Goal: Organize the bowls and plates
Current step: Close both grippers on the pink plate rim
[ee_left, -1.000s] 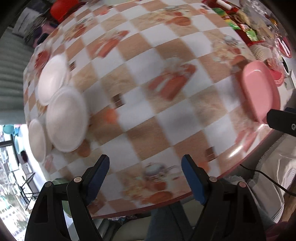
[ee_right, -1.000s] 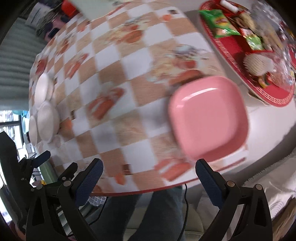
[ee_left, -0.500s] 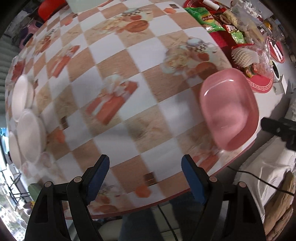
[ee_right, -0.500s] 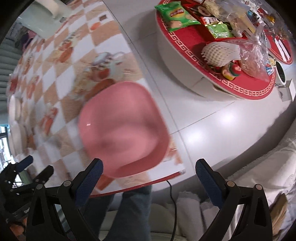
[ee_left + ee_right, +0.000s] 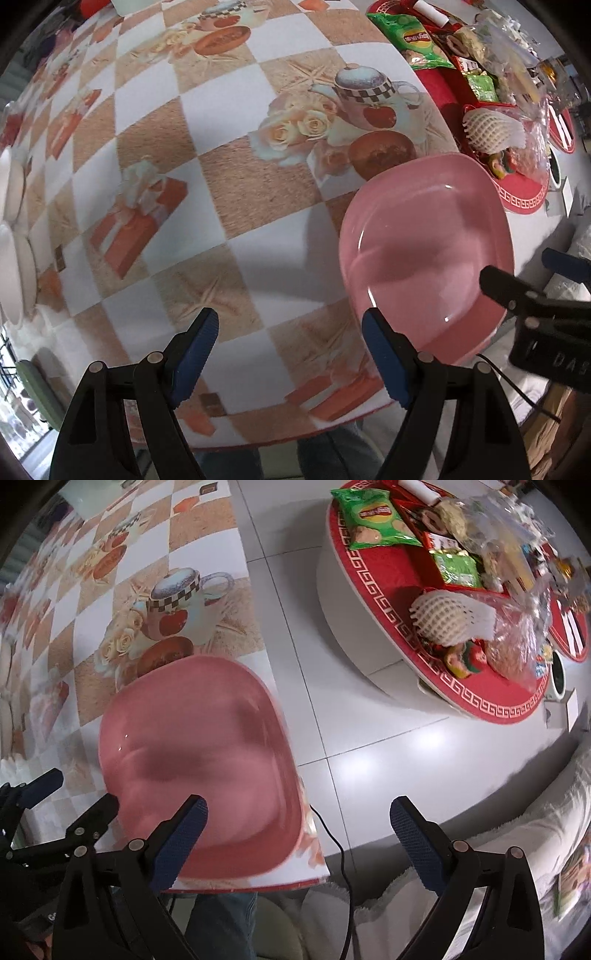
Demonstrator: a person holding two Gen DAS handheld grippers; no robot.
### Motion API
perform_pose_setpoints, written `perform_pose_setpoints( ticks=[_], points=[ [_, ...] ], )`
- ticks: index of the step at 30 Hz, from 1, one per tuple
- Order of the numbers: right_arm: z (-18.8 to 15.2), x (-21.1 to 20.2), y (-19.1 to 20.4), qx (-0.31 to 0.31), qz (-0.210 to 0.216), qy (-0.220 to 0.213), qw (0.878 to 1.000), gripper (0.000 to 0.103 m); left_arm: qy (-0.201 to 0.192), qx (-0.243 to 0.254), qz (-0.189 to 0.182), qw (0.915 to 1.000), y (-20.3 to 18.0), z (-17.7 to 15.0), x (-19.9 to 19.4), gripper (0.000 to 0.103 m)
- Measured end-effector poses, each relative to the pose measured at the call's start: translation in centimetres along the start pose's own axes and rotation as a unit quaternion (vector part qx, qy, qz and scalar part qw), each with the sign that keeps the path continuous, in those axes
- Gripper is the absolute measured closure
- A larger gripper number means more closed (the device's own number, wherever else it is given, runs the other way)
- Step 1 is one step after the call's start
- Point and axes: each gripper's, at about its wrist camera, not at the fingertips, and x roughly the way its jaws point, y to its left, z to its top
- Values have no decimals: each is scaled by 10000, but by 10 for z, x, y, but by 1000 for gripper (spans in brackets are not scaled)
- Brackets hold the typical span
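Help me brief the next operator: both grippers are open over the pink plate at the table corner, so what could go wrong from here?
1. The pink plate lies right at the corner of the table; a sideways nudge could push it onto the tiled floor.
2. The left gripper and right gripper are close together over the plate and could collide.
3. The right gripper straddles the table edge, so one finger could catch it.

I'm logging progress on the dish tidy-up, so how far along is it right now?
Nothing looks done yet. The pink plate sits alone at the table's near corner, and the white plates lie apart at the far left edge. In hand: nothing; the left gripper and right gripper hover open on either side of the pink plate. Left: gripping it and gathering the dishes together.
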Motion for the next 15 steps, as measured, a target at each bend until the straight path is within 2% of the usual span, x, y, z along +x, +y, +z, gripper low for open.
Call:
perform_pose_setpoints(
  ticks=[2,5,8,15],
  points=[
    [0,4,3,-88,6,-17,10000,7,31,-39,17,10000,-2,4,6,20],
    [1,12,7,-151,142,73,9998,38,76,-86,28,9999,-3,8,13,20],
    [2,21,5,-45,346,233,9991,58,81,-113,-10,9999,-5,14,16,20],
    [1,20,15,-170,364,193,9990,66,94,-23,-85,9999,-12,24,26,23]
  ],
)
